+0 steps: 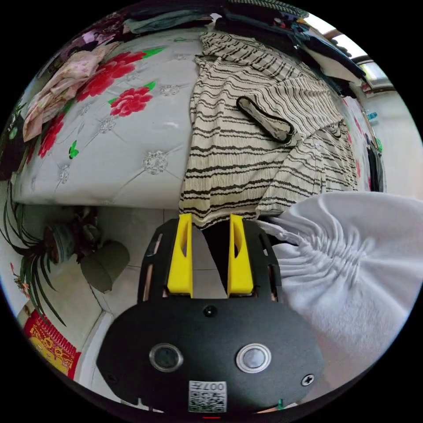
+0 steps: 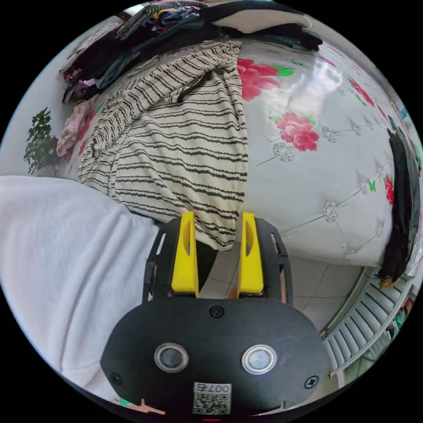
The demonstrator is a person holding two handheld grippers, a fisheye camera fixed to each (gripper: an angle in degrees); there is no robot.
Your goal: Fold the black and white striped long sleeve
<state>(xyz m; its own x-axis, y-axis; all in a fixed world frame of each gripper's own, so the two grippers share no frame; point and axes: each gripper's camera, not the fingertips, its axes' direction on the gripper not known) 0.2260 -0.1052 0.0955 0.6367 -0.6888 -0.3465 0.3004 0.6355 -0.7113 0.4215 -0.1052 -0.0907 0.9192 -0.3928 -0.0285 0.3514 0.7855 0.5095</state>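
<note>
Striped long sleeve (image 1: 246,145) hem overhangs mattress (image 1: 132,163); far sleeve possibly tucked under.

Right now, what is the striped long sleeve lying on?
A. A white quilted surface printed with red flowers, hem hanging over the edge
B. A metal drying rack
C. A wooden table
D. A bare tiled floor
A: the striped long sleeve is spread over the white quilted surface with red flowers, and its hem drops past the near edge just ahead of the open left gripper and the open right gripper.
</note>
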